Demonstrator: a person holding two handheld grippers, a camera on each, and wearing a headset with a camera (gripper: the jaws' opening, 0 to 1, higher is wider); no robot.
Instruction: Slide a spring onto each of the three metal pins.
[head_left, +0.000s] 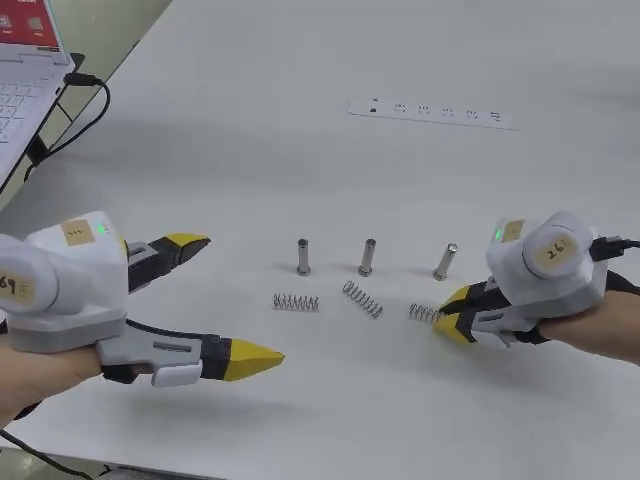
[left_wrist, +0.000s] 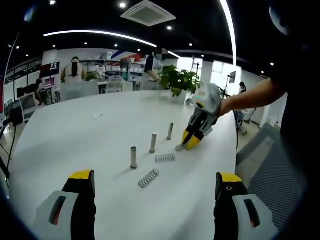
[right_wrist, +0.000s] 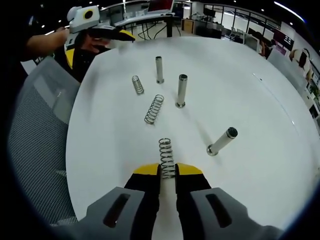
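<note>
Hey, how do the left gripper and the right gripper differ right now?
The left gripper has its jaws spread wide with nothing between them; the right gripper has its jaws closed on the end of a spring lying on the table. The left gripper sits well off to one side of the row of pins; the right gripper is close beside the row's other end. Both have white bodies and yellow-tipped black jaws.

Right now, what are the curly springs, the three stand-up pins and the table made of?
The springs look like thin coiled wire, likely steel: grey with a dull glint. The pins look like solid metal, probably steel: smooth and silvery, with bright highlights along their sides. The table has a smooth, matte white top, perhaps laminate or painted board; its look alone does not settle which.
</note>
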